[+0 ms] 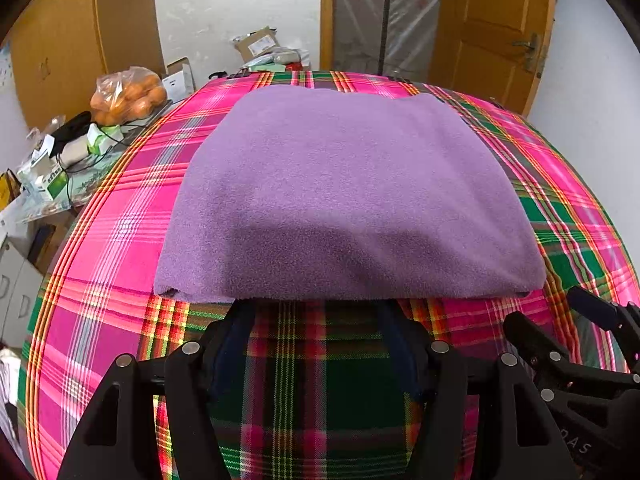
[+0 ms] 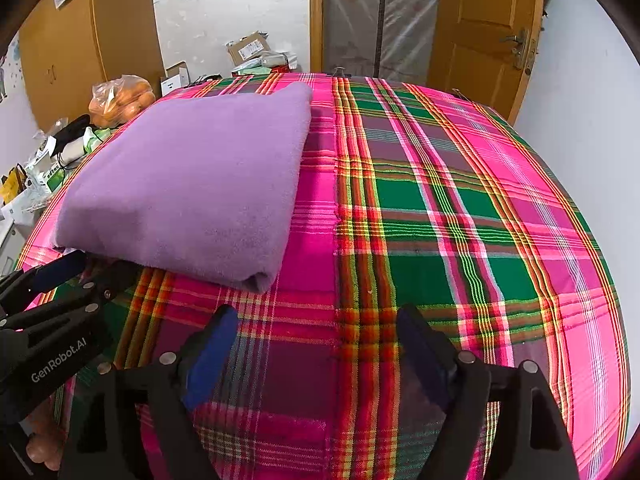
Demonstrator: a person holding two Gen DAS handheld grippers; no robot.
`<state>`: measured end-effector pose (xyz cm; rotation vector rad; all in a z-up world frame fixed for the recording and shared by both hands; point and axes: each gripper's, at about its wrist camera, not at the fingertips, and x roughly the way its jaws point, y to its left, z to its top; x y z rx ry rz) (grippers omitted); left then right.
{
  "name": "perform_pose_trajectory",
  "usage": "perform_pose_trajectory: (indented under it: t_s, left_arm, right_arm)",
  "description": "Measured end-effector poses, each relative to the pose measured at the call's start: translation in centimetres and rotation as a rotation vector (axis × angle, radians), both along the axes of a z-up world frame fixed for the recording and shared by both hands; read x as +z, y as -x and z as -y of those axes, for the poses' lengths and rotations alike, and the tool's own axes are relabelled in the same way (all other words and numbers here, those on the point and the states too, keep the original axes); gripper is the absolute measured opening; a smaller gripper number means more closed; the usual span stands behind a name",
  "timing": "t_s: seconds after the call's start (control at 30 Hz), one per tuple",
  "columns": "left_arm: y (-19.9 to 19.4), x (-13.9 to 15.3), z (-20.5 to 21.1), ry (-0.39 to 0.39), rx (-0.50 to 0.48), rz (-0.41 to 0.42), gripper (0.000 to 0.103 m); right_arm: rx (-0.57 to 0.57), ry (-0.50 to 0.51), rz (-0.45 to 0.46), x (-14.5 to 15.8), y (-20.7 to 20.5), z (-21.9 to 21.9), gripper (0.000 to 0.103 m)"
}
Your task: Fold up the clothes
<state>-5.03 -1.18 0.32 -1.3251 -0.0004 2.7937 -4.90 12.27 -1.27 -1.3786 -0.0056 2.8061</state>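
The folded purple cloth point(image 1: 348, 196) on the plaid surface point(image 2: 460, 200) is seen whole only from the left wrist. The left gripper point(image 1: 316, 308) and right gripper point(image 2: 316, 320) are held spread wide, empty.

A plain lilac folded cloth point(image 1: 344, 196) lies at frame centre on the surface's plaid cover point(image 2: 460, 208) of pink, green, red and yellow; upper left, orange fruit in a clear bag point(image 1: 128, 96).
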Motion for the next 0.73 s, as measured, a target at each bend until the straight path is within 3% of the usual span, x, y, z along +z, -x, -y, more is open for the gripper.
perform_pose_trajectory:
  t_s: [0.73]
  left_arm:
    - [-0.04,-0.02,-0.10,-0.001,0.006,0.000,0.066]
  right_arm:
    - [-0.001,0.001,0.000,-0.08,-0.03,0.08,0.082]
